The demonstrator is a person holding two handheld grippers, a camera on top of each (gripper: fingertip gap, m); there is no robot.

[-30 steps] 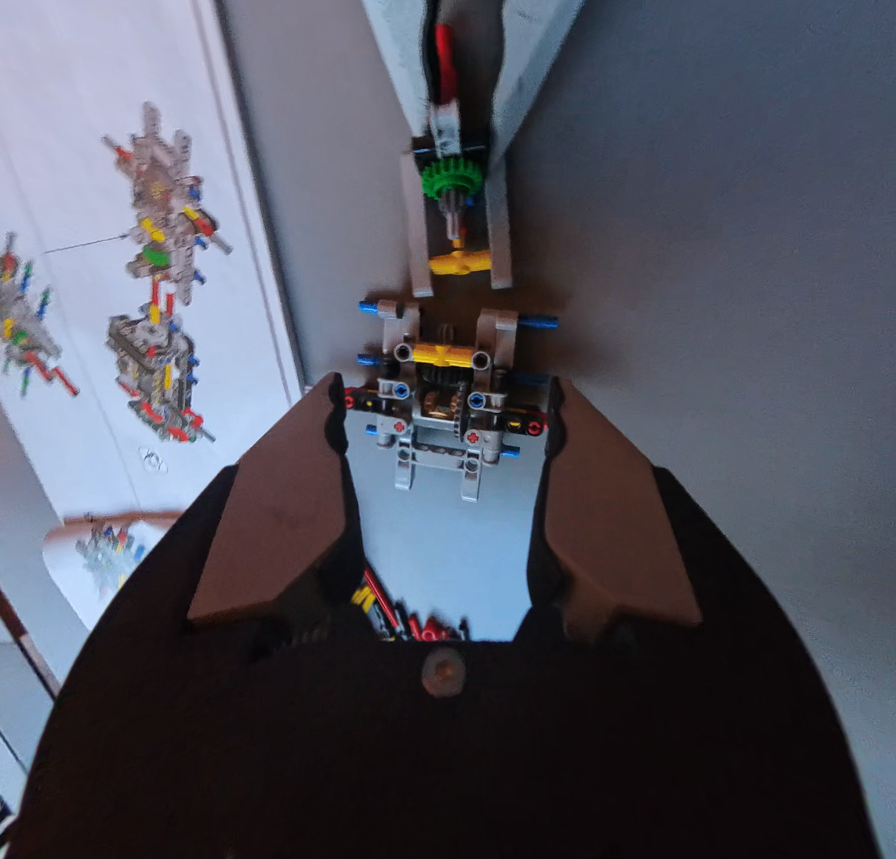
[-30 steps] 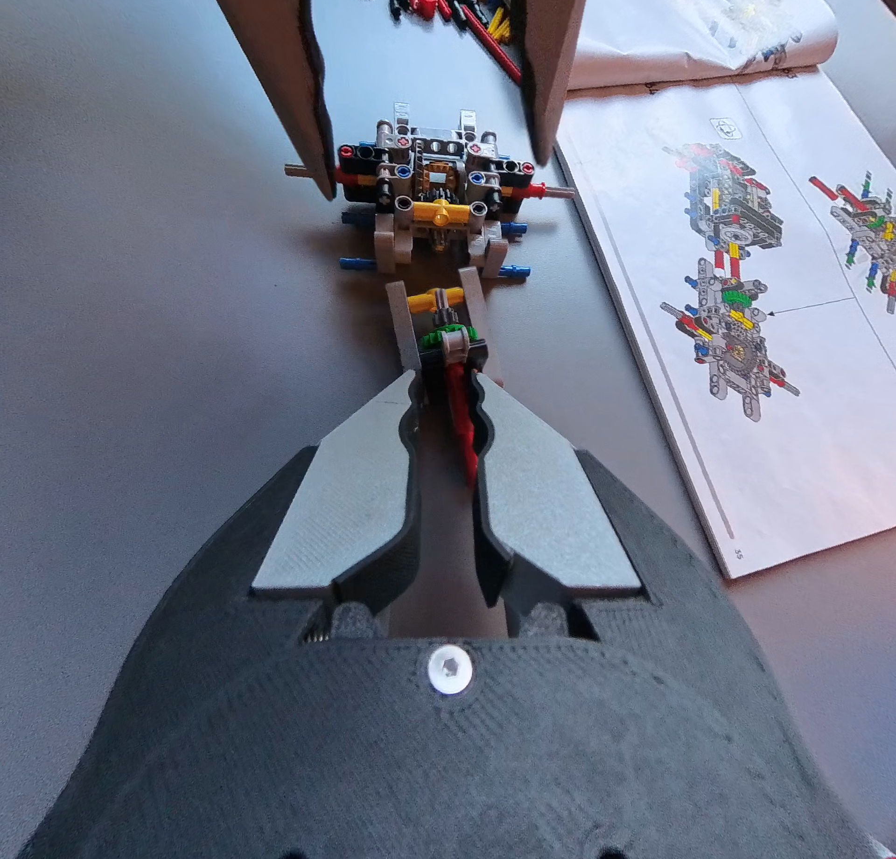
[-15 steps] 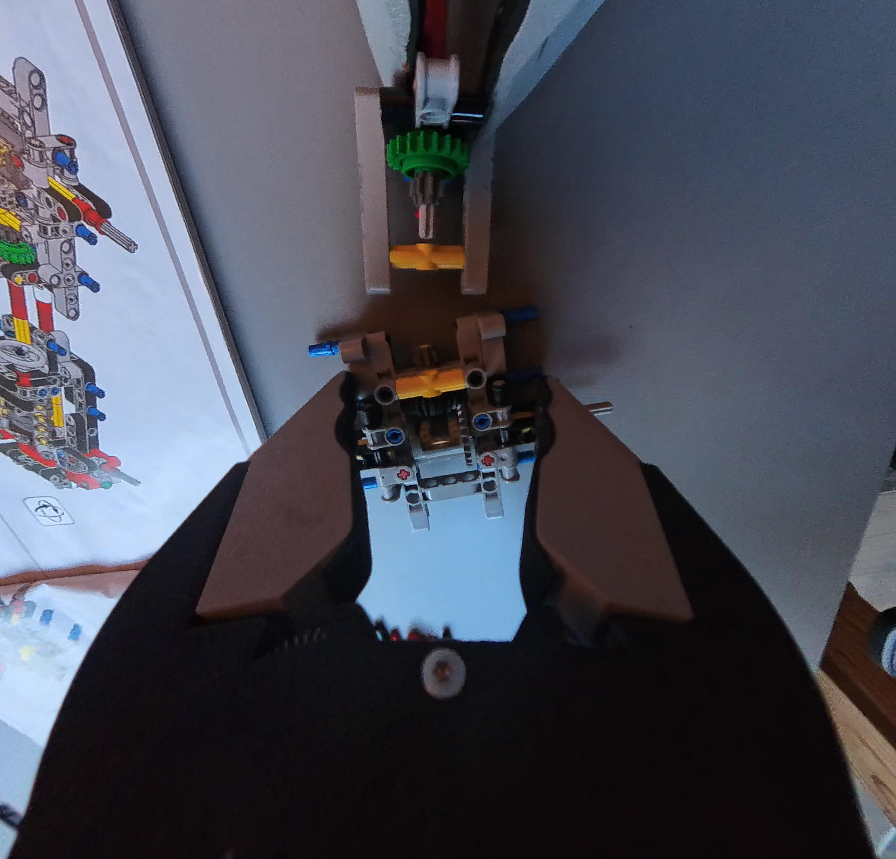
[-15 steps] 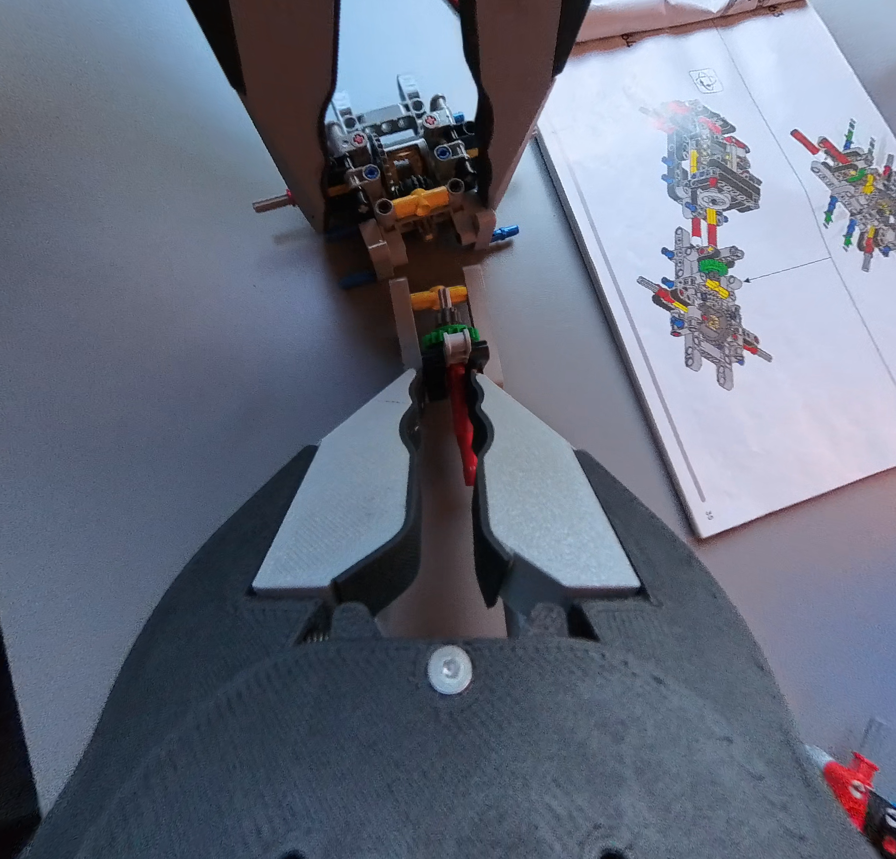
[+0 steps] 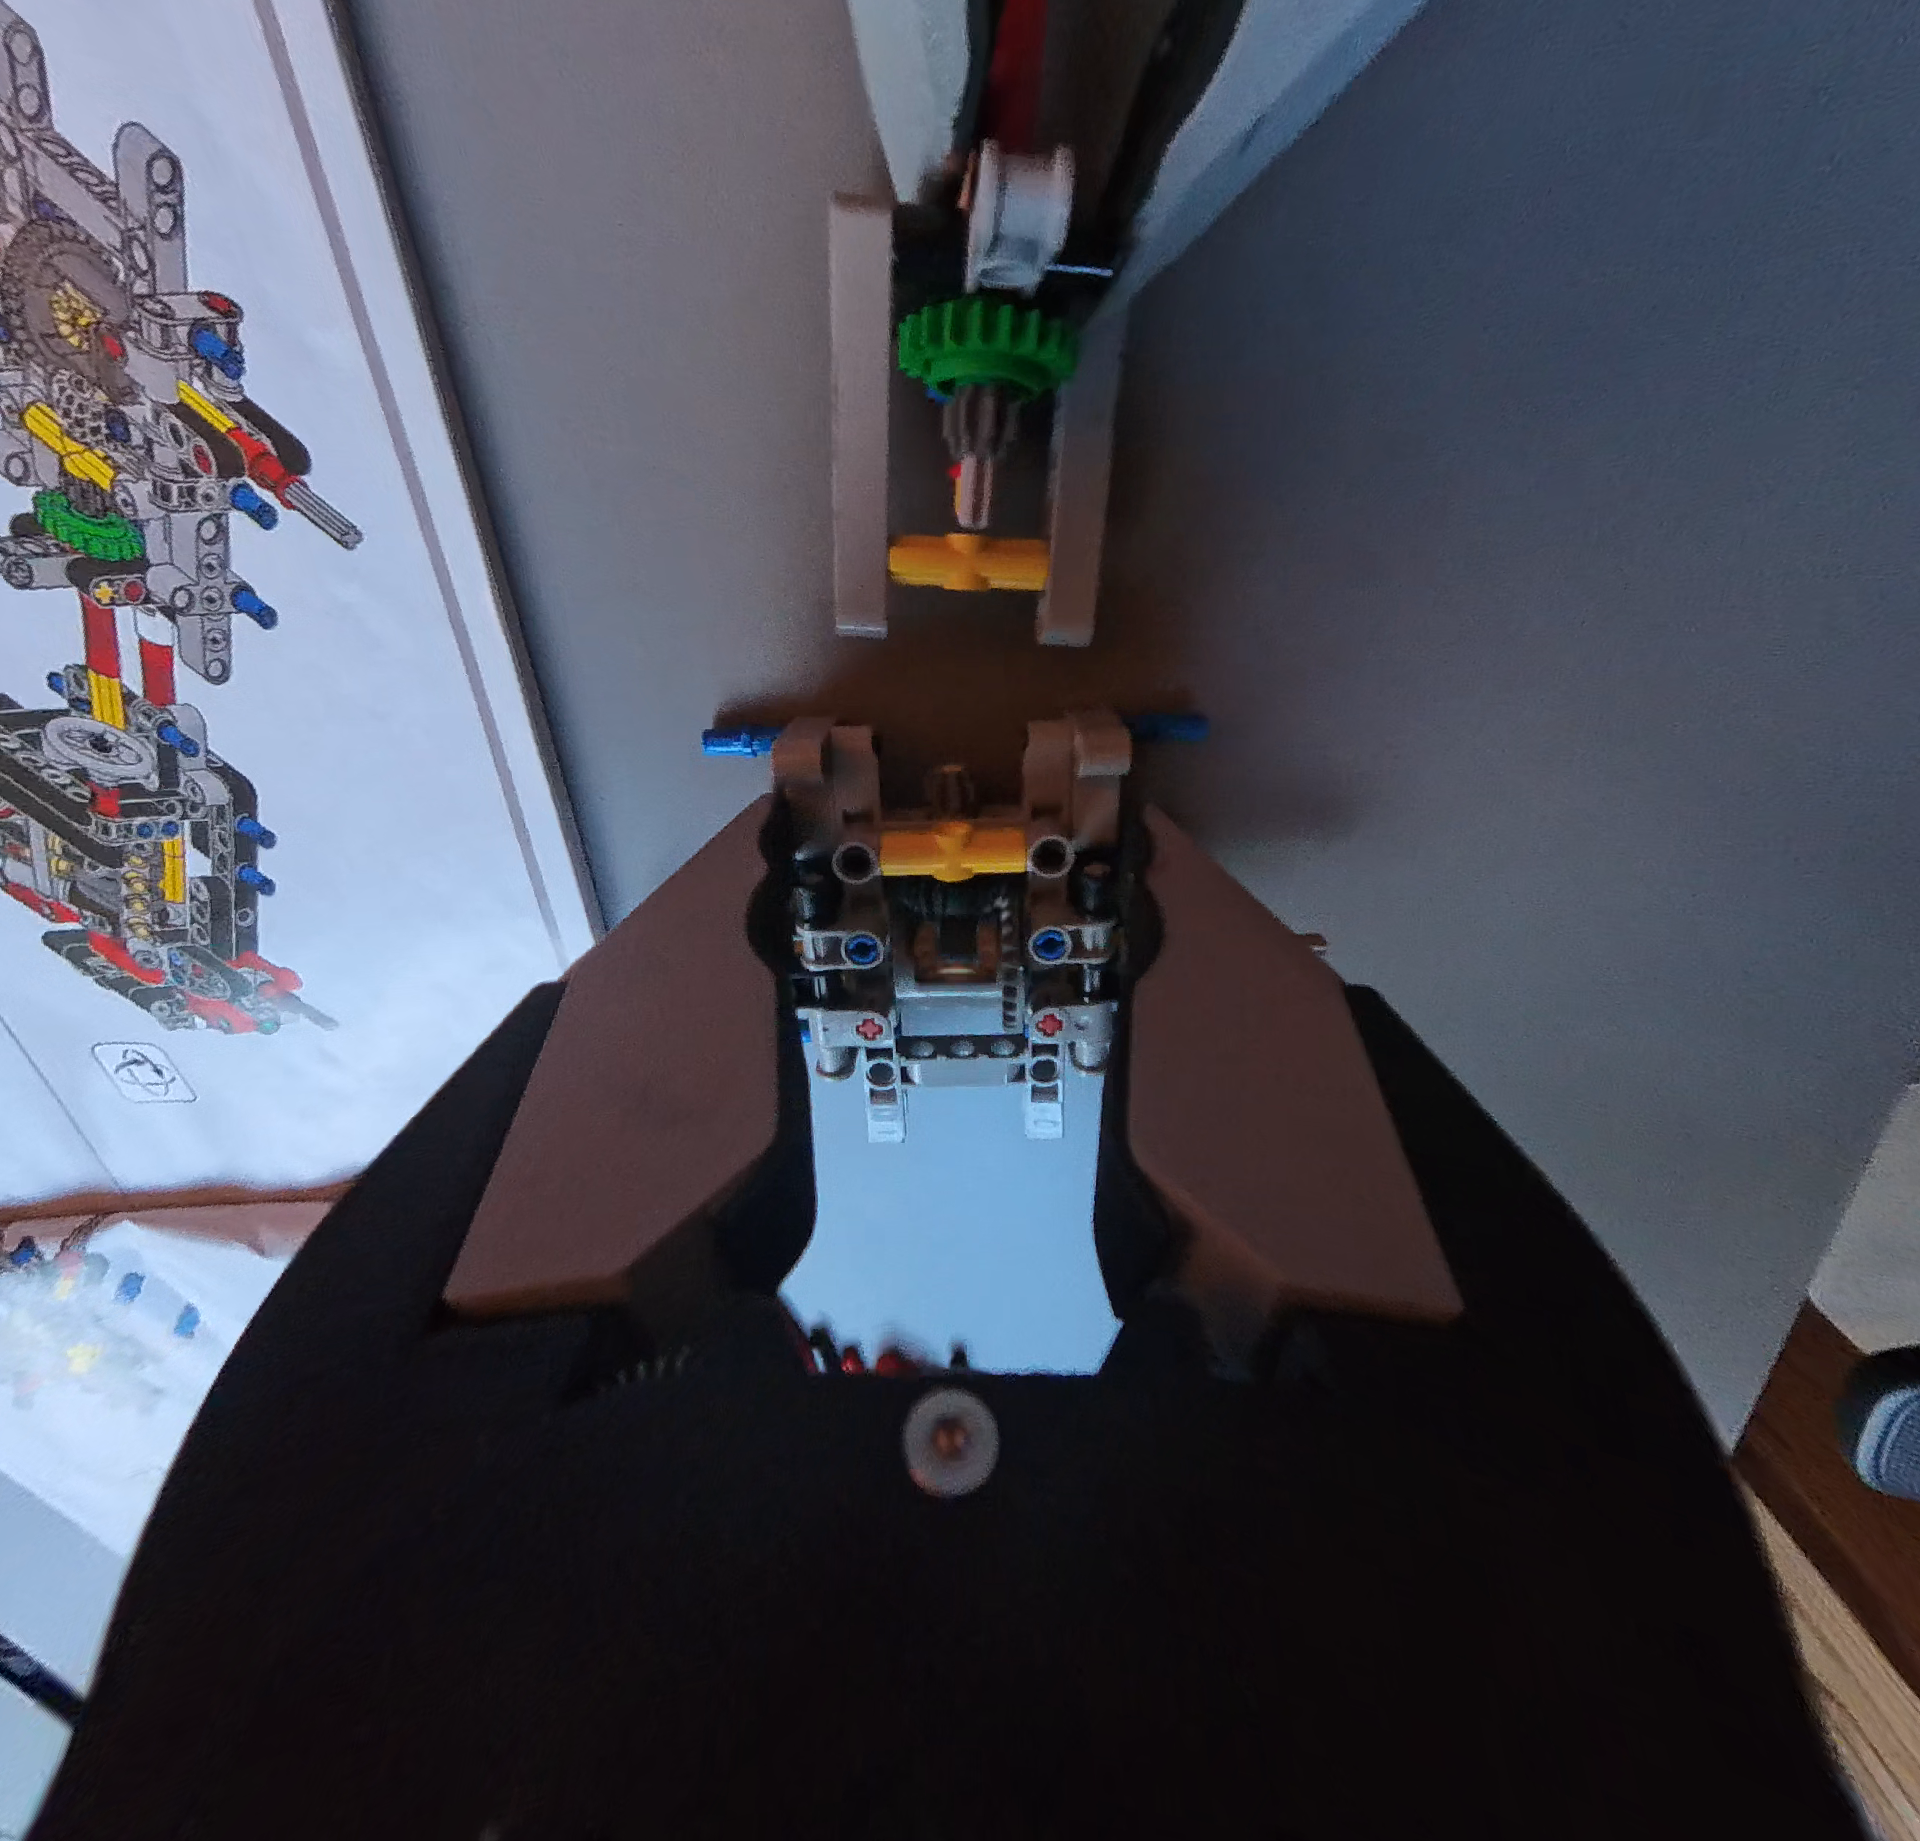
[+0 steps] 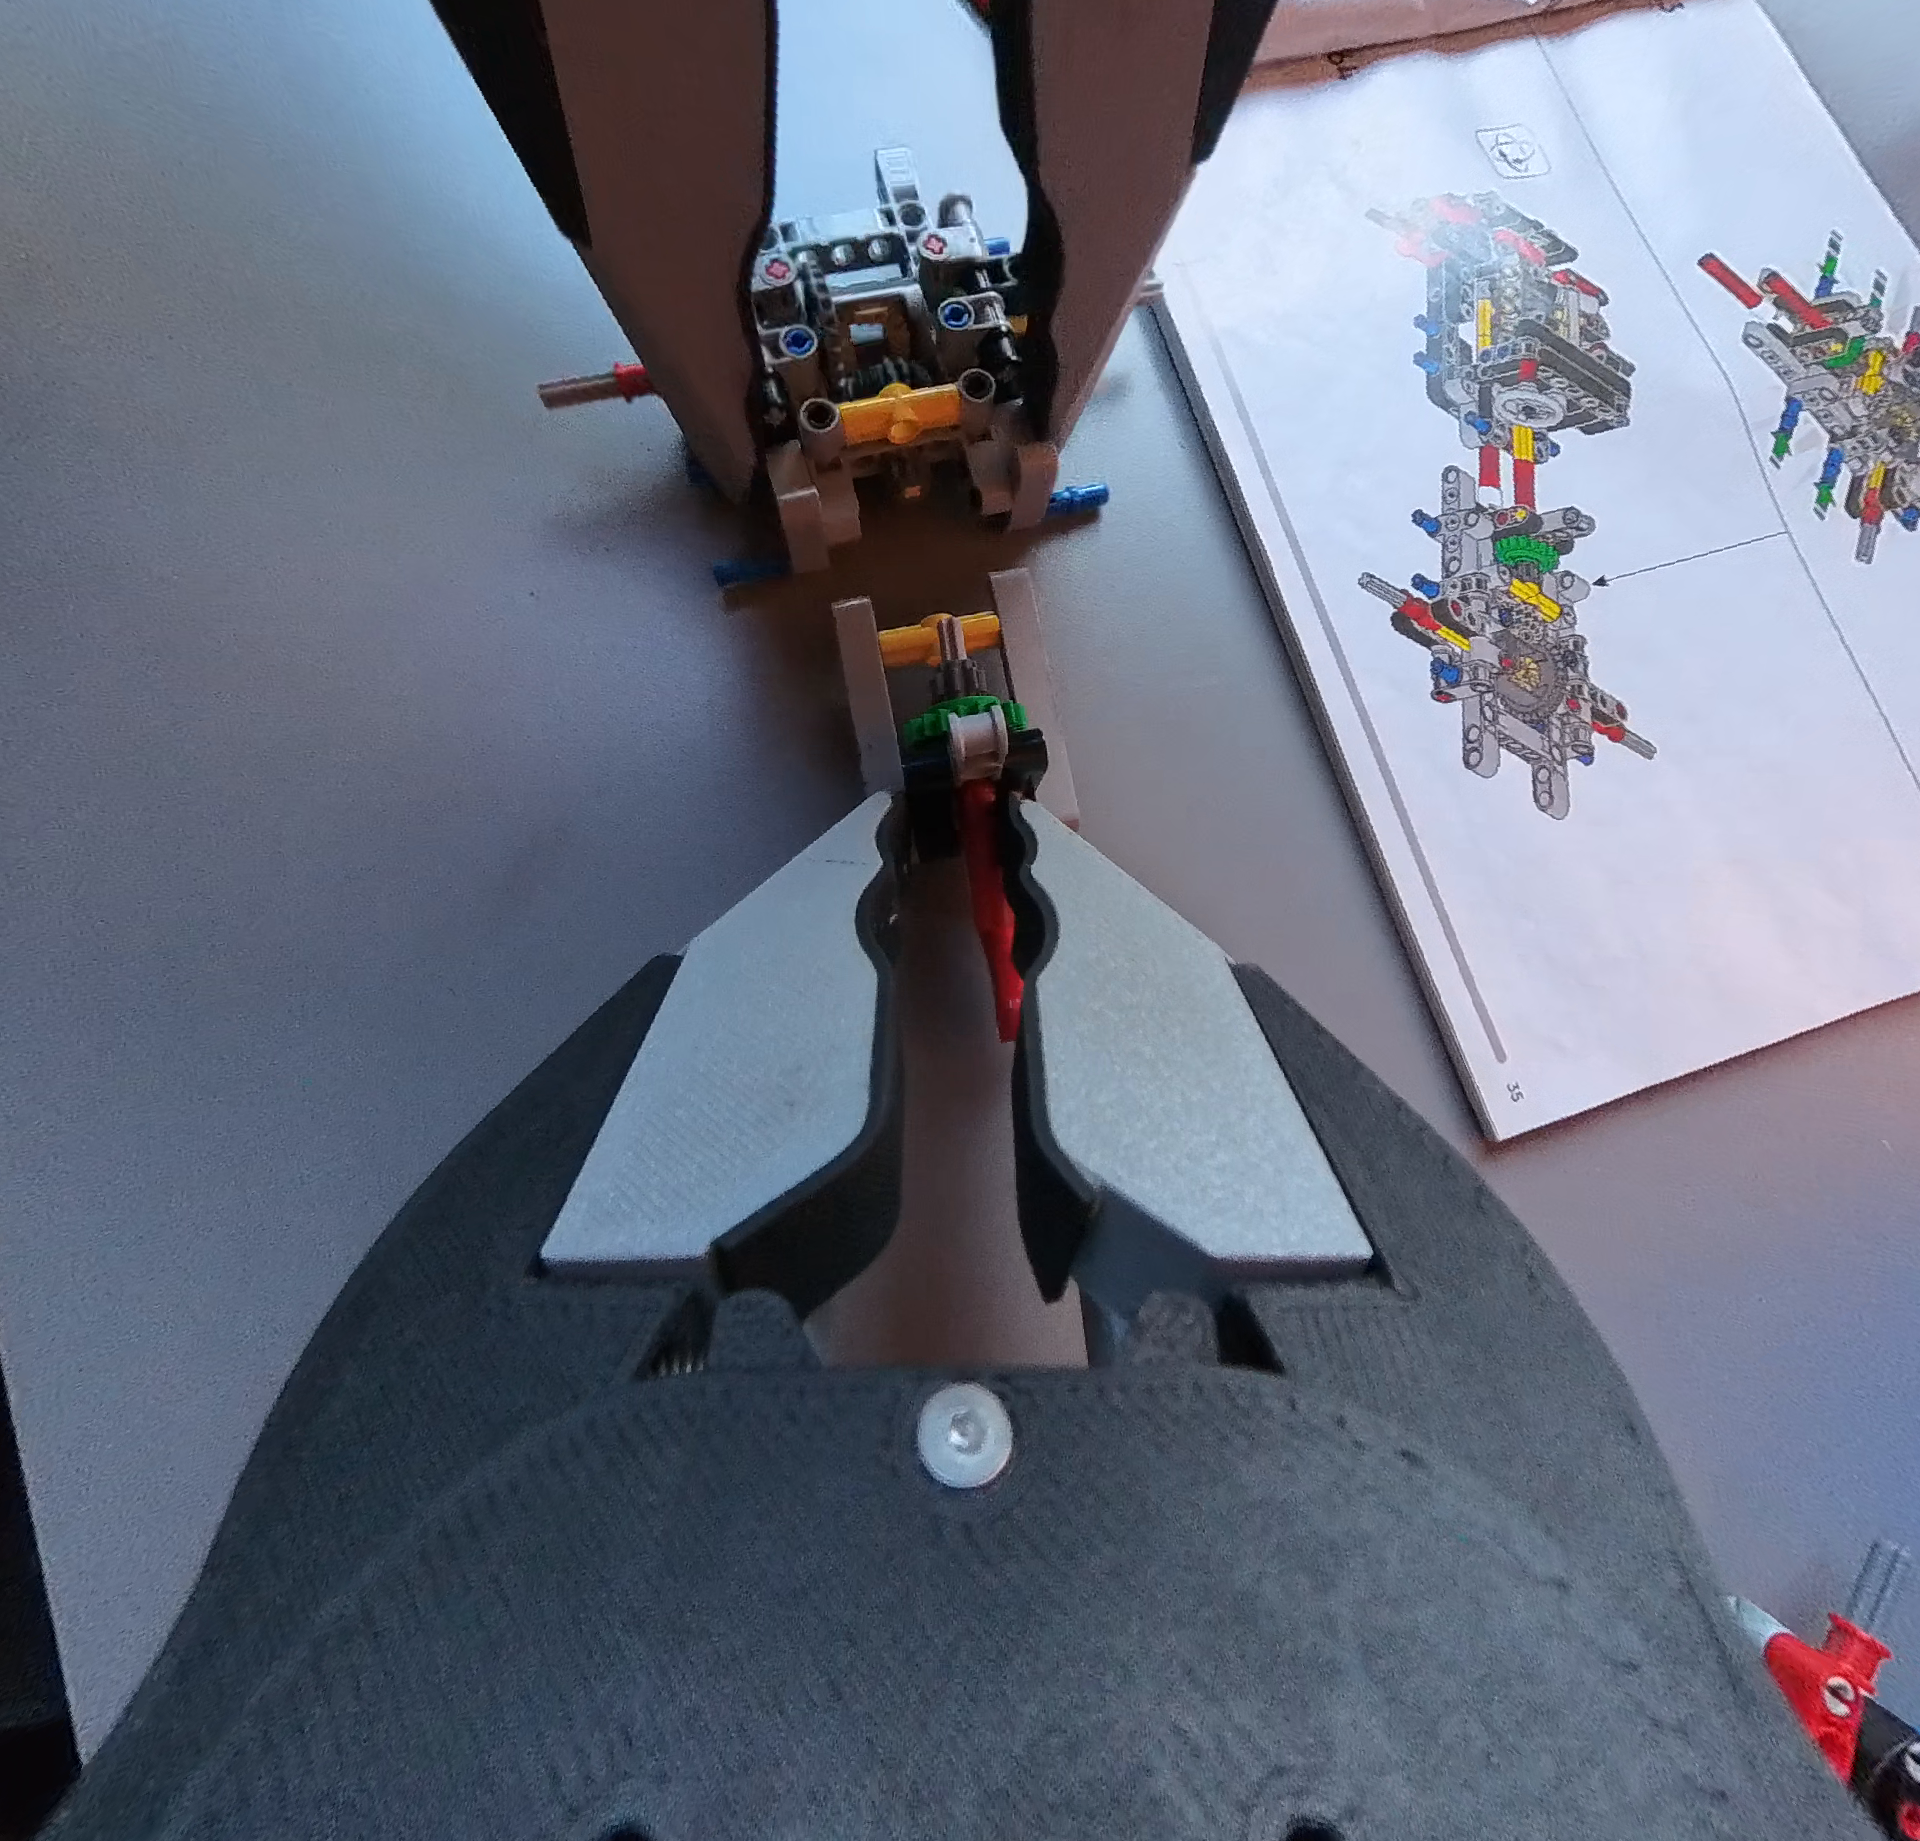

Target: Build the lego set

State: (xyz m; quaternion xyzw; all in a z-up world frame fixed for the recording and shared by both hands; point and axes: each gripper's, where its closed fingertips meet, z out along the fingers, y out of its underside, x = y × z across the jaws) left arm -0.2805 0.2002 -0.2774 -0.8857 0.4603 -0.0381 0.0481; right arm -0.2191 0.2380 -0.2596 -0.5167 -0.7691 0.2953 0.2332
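Left hand-held gripper [image 5: 951, 856] apparently clamps gearbox assembly [image 5: 951, 960]; right [image 6: 951, 815] grips axle assembly [image 6: 961, 731].

Left gripper [image 5: 951, 856]: black body, brown wedge fingers, central screw, right gripper [image 6: 956, 815]: textured dark-grey body, silver-grey fingers, wavy black pads

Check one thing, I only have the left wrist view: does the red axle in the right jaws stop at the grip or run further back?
Observer: It runs back. In the right wrist view the red axle extends behind the clamped black block and ends free between the right gripper fingers.
Operator: Anything sticking out of the big assembly that my fingers hide?
Observer: Yes. A grey axle with a red bush pokes out sideways past one left gripper finger, above the table.
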